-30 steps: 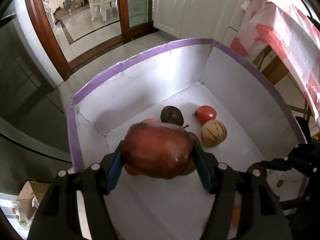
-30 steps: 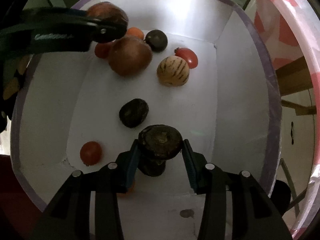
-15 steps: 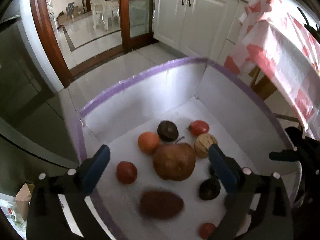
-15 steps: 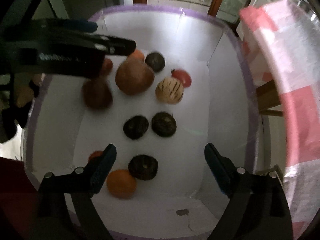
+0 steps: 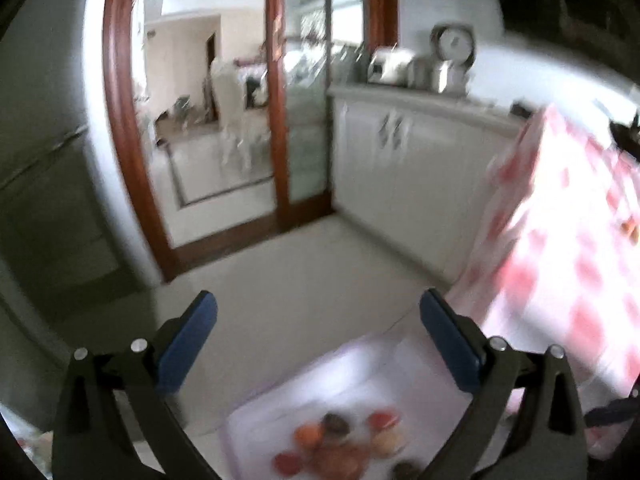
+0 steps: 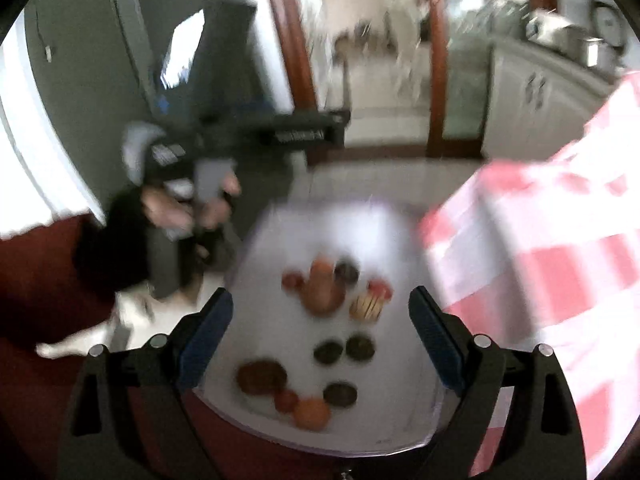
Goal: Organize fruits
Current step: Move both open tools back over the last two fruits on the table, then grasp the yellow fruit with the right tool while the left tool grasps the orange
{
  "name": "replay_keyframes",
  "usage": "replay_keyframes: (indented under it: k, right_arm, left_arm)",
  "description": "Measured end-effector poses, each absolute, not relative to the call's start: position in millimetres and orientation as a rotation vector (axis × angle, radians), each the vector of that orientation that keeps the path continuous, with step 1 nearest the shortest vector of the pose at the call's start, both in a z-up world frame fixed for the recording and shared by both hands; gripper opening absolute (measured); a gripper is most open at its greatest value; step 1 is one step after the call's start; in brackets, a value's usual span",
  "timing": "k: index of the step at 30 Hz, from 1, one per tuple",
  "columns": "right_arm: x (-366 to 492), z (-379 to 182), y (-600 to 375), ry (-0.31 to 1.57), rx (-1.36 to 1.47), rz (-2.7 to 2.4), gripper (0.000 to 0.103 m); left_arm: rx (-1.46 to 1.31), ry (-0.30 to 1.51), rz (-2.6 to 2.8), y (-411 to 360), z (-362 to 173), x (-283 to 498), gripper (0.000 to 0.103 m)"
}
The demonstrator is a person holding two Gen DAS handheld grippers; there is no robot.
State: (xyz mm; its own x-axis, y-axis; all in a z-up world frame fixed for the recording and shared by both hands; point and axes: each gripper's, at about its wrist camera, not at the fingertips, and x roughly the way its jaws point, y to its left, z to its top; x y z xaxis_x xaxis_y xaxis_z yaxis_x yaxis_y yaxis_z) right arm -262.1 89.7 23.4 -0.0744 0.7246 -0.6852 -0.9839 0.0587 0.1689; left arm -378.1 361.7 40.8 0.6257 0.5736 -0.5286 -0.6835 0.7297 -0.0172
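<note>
Risk looked low: fruits lay loose in white purple-edged box, and round smooth ones might roll if it got bumped. Left gripper and right gripper had just opened wide, nothing between the jaws. Striped melon sat beside brown pear-like fruit. Frames blurred.

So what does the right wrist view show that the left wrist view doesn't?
Only the right wrist: the person's hand holding the left tool, and three dark round fruits at the near end of the box. Only the left wrist: a silver appliance on the white counter. Both: the white purple-edged box of blurred fruit, the pink checked cloth, and each view's own tool open and empty, the right tool included.
</note>
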Motion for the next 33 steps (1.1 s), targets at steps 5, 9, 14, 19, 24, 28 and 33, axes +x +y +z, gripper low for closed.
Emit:
replay_keyframes:
  k: [5, 9, 14, 19, 24, 28, 33]
  right_arm:
    - [-200.0, 85.3, 20.9, 0.584, -0.21, 1.277, 0.087]
    - [-129.7, 102.1, -41.4, 0.573, -0.08, 0.961, 0.087]
    - [-26.0, 82.3, -129.8, 0.739, 0.163, 0.56, 0.087]
    - [45.4, 50.6, -197.7, 0.819, 0.258, 0.27, 0.087]
    - [99.0, 23.2, -248.9, 0.833, 0.258, 0.105, 0.087]
    - [149.8, 3.1, -264.9, 0.864, 0.216, 0.048, 0.087]
    - [195.4, 0.6, -244.4, 0.883, 0.113, 0.072, 0.087]
  left_arm:
    - [-0.217, 0.479, 0.535, 312.5, 75.4, -300.2, 0.102]
    - [-0.142, 0.52, 0.317, 239.9, 88.7, -221.2, 0.102]
    - [-0.081, 0.639, 0.092, 149.4, 72.0, -124.3, 0.102]
    - [-0.001, 0.789, 0.002, 69.8, 42.8, -38.1, 0.102]
    - [-0.007, 0.845, -0.074, 31.3, 21.9, 6.9, 0.102]
    - [-0.034, 0.823, -0.113, 24.4, 17.8, 19.1, 0.102]
    - [-0.14, 0.814, -0.177, 41.1, 18.2, 16.1, 0.102]
